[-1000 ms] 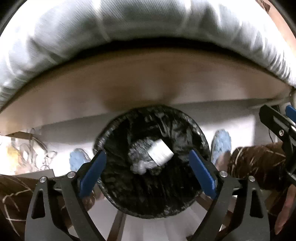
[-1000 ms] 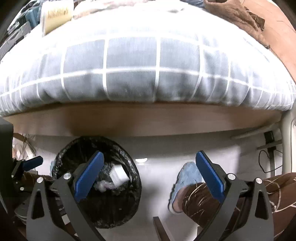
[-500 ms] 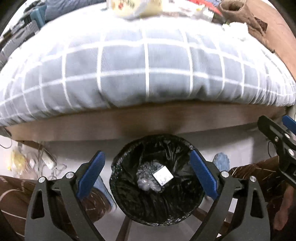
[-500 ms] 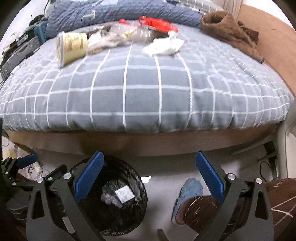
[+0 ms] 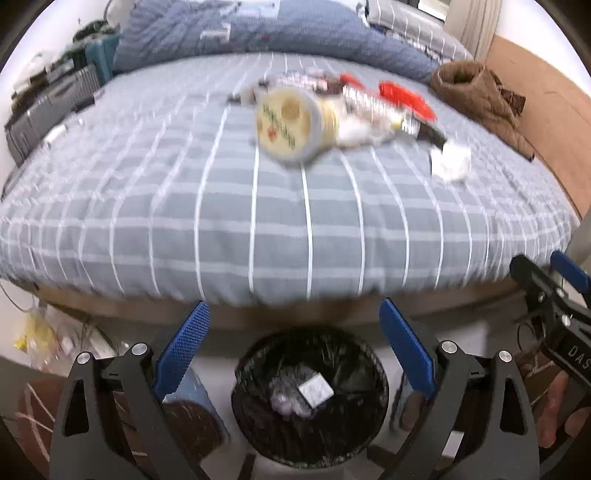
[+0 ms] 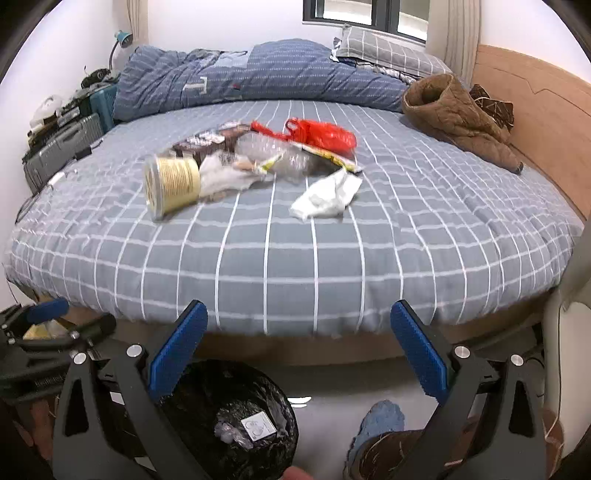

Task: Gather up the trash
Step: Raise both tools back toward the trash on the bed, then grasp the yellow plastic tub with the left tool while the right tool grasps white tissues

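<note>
The black-lined bin [image 5: 310,402] on the floor by the bed [image 6: 295,240] holds a small white packet [image 5: 316,389] and crumpled clear plastic [image 5: 286,402], while the rest of the trash [image 6: 251,158], a yellow tub [image 6: 171,182], red bag [image 6: 321,134] and white tissue [image 6: 327,195], lies on the bed. Both the left gripper [image 5: 295,347] and right gripper [image 6: 299,350] have their jaws wide apart and empty. Only the right view shows the window [image 6: 365,11] and a blue slipper [image 6: 380,421]; the left view is blurred.
</note>
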Tool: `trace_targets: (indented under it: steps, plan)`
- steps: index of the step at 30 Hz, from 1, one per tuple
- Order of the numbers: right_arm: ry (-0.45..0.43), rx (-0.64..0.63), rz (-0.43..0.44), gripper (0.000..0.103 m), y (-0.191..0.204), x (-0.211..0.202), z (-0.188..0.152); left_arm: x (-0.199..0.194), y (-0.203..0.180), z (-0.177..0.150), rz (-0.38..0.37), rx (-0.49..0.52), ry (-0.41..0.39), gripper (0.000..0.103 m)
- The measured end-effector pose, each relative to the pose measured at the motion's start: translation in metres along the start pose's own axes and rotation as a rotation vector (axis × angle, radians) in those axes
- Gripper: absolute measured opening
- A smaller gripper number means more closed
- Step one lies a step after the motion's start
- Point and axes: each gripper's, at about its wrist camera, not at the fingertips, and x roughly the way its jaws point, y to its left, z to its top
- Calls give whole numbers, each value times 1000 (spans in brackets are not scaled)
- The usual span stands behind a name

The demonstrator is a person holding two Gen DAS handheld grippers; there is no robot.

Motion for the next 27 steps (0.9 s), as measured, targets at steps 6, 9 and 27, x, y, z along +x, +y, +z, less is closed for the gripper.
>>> trace_targets:
  steps: [6, 9, 27]
  plan:
    - [16, 13, 7, 95, -17, 6, 26, -11, 0, 41, 14, 1, -64, 94]
    - [30, 30, 3, 95, -28, 17, 39, -6, -1, 64, 13, 4, -76, 94]
    - [38, 2, -95, 95, -42, 137, 102, 95, 1, 158, 35, -25, -64, 97]
